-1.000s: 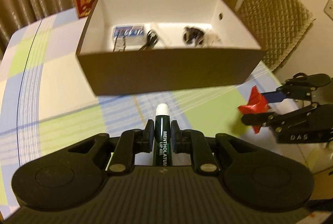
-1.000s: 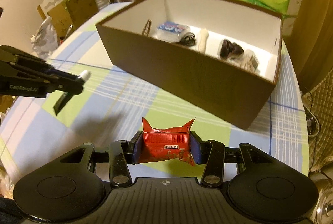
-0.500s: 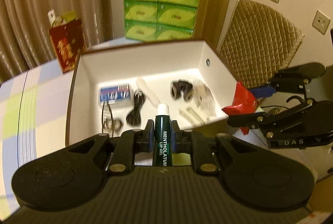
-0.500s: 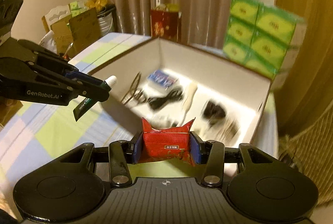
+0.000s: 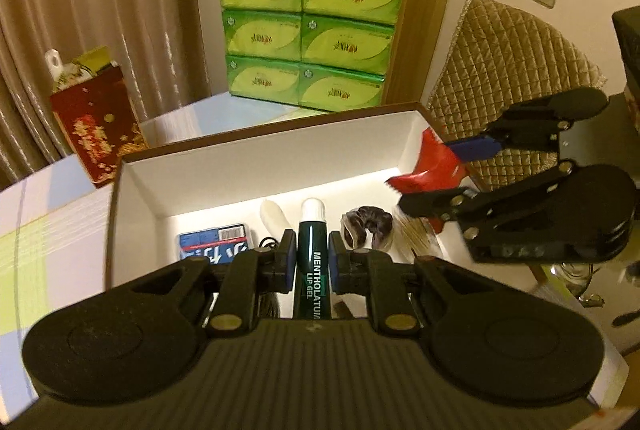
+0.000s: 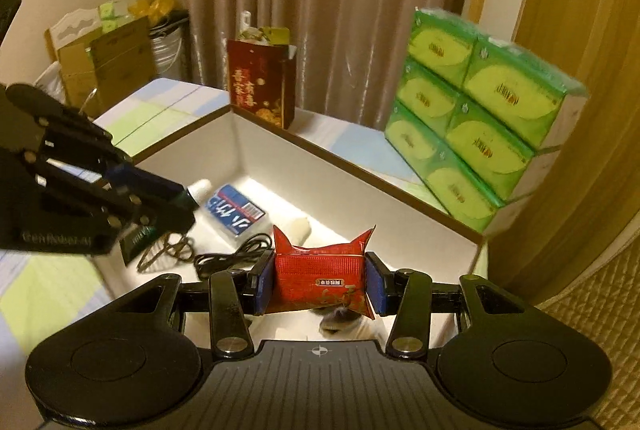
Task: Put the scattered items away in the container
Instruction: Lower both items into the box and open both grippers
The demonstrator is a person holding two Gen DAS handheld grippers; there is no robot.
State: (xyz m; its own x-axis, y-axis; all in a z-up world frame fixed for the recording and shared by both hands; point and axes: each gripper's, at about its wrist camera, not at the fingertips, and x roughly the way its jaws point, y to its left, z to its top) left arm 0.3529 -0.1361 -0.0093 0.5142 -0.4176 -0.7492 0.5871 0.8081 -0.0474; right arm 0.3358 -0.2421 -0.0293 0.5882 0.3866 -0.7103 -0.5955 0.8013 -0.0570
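The left gripper [image 5: 313,262] has its fingers clamped narrow on a dark green lip gel tube [image 5: 313,258], white cap forward, at lower centre of the left wrist frame; a second ago this tube hung over the checked table in front of the brown wall of the box [image 5: 248,154], whereas now it sits above the box's white interior, the near wall gone from sight beneath the gripper; the box fills the middle of the frame and looks far closer than before. The right gripper [image 6: 318,280] holds a red snack packet [image 6: 320,282] between its fingers at a middling width, the pads pressing both ends of the packet; earlier it was short of the box over the table, and now it too hangs over the box opening, the packet showing at right centre of the left wrist view [image 5: 434,166] over the box's right end. Inside the box lie a blue card pack [image 6: 234,208], a black cable [image 6: 232,254], a white tube [image 5: 274,216] and a dark wrapped bundle [image 5: 366,226]. Behind the box, upper centre, stands a stack of green tissue packs [image 5: 310,30], which has grown larger in frame; a red gift bag [image 5: 94,134] stands at the left.
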